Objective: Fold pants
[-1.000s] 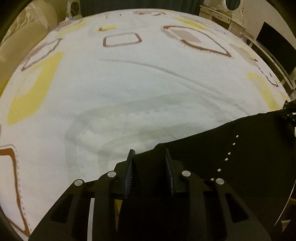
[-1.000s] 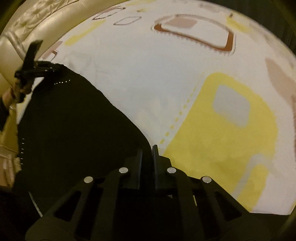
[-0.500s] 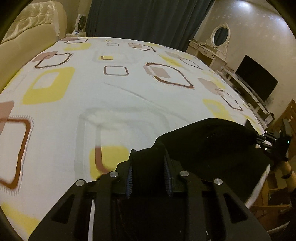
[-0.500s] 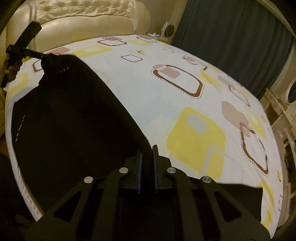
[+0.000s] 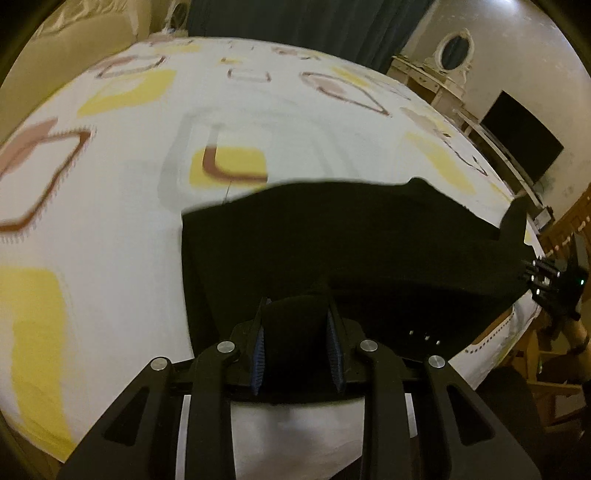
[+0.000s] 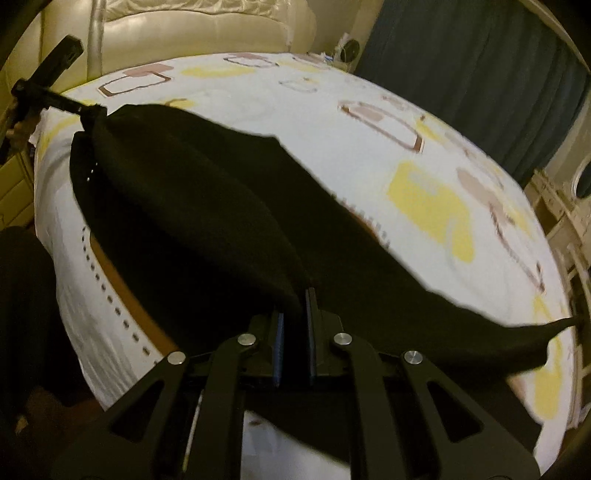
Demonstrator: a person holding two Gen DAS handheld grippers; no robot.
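Pants [image 5: 354, 236] span both grippers along bed [image 5: 110, 229] near edge — left [image 5: 295, 354], right [image 6: 294, 339] each clamped on cloth.

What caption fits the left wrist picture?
Left gripper and right gripper each clamp black pants over a patterned bedsheet.

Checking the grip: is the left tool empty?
No, the left tool is clamped on a bunch of the black pants.

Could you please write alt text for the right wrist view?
The right gripper is shut on black pants, stretched above a patterned bed. The left gripper holds the far end, top left. A cream headboard and dark curtain stand behind.
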